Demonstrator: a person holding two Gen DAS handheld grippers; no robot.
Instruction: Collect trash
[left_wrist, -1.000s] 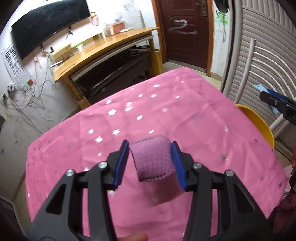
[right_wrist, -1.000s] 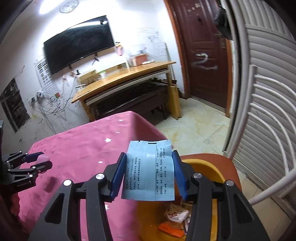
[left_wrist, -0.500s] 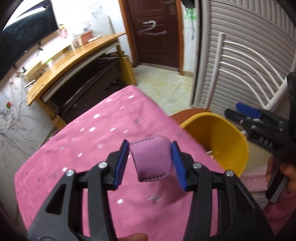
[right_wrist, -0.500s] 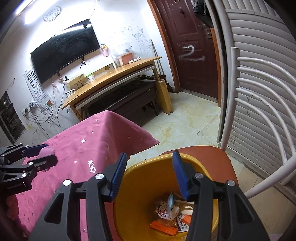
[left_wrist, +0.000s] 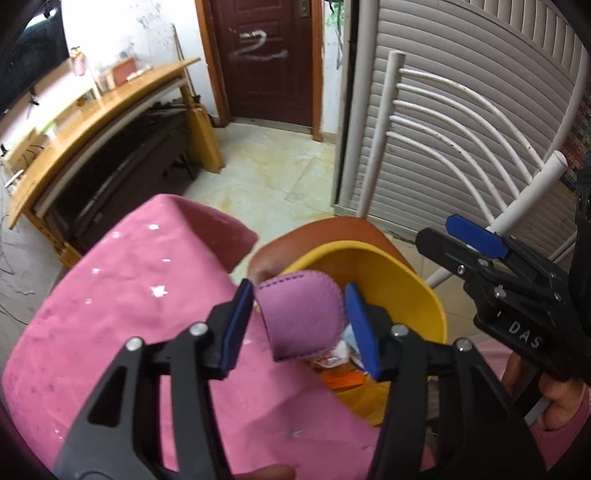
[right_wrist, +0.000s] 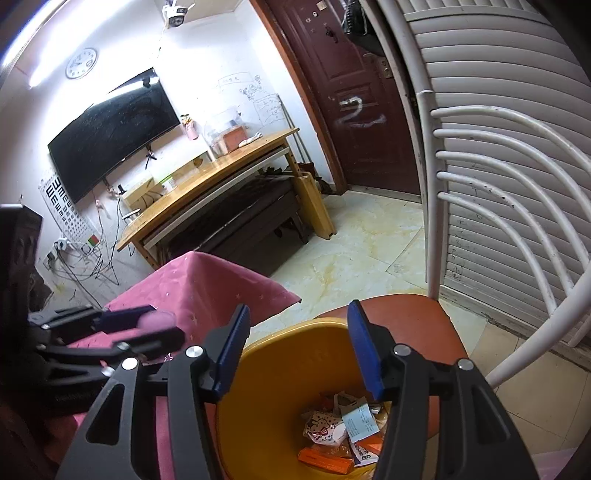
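Left wrist view: pink pouch (left_wrist: 301, 314) sits between the blue pads (left_wrist: 236, 328) of our left gripper (left_wrist: 299, 325), right at the near rim of the yellow bin (left_wrist: 402, 284). Jaws are opening; there's a visible gap on both sides of the pouch, so the pads don't look to be pressing on it any more. We read this as the release step.

To do it well:
- Pouch is roughly over the rim rather than the bin's middle, partly above the pink tablecloth (left_wrist: 122, 295). We'd want it further over the opening before it falls, or it may land on the cloth or catch the rim.
- Open fully and cleanly, no sideways flick.

Right wrist view: our right gripper (right_wrist: 299, 347) hangs over the same bin, jaws opening, nothing between them. Bottom of the bin holds wrappers (right_wrist: 325, 428), a light blue slip (right_wrist: 362, 421) and an orange packet (right_wrist: 325, 459).

Bin stands on a brown seat of the white chair (left_wrist: 436, 122). Both grippers are near each other, so we keep the right one clear of the drop path.
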